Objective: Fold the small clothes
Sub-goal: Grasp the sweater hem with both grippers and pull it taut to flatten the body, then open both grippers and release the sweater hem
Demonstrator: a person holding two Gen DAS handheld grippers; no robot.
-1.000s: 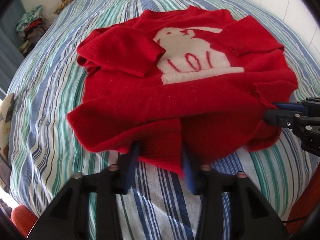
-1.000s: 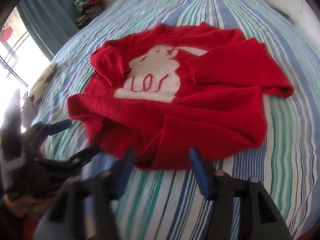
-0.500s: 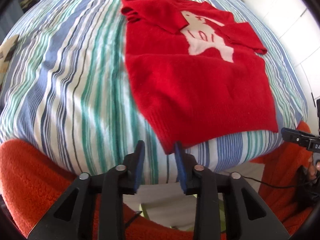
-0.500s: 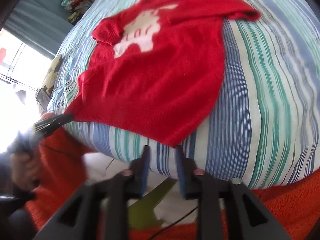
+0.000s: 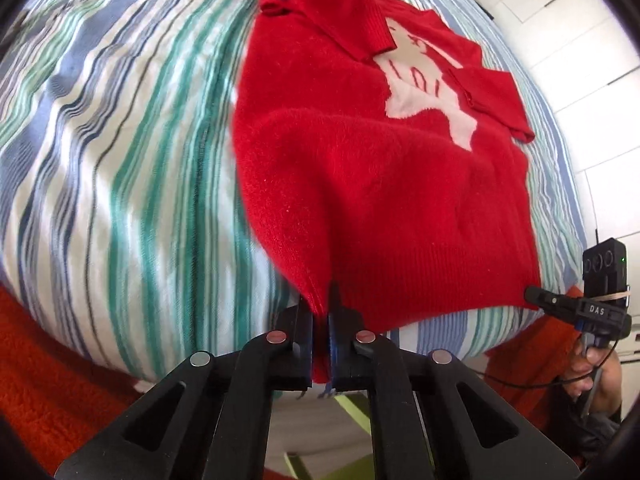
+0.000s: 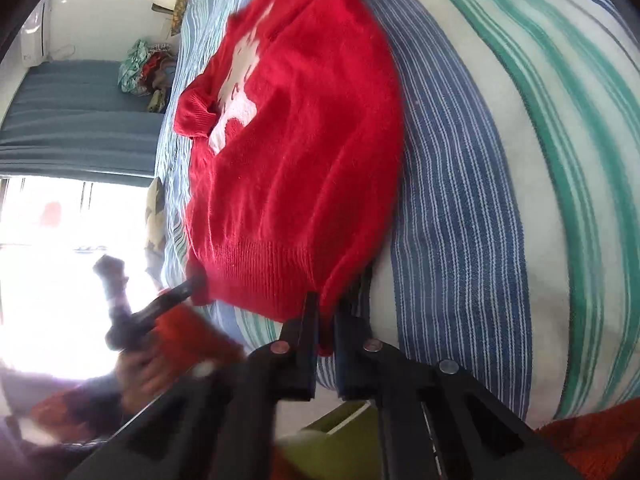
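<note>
Left tongs (image 5: 320,344) and right tongs (image 6: 326,332) each pinch a hem corner of the red sweater (image 5: 380,184), lying on the striped bed (image 5: 120,160). I'd lift both corners evenly, keeping the hem taut, then fold toward the collar.

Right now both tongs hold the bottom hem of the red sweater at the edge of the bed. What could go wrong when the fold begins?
1. Each tongs pinches only a small corner of the red sweater: left tongs, right tongs. The thick knit may slip out when lifted.
2. Both sleeves lie loosely folded across the chest; a quick pull could shake them open.
3. The hem hangs at the edge of the striped bed, so the sweater might slide off.
</note>
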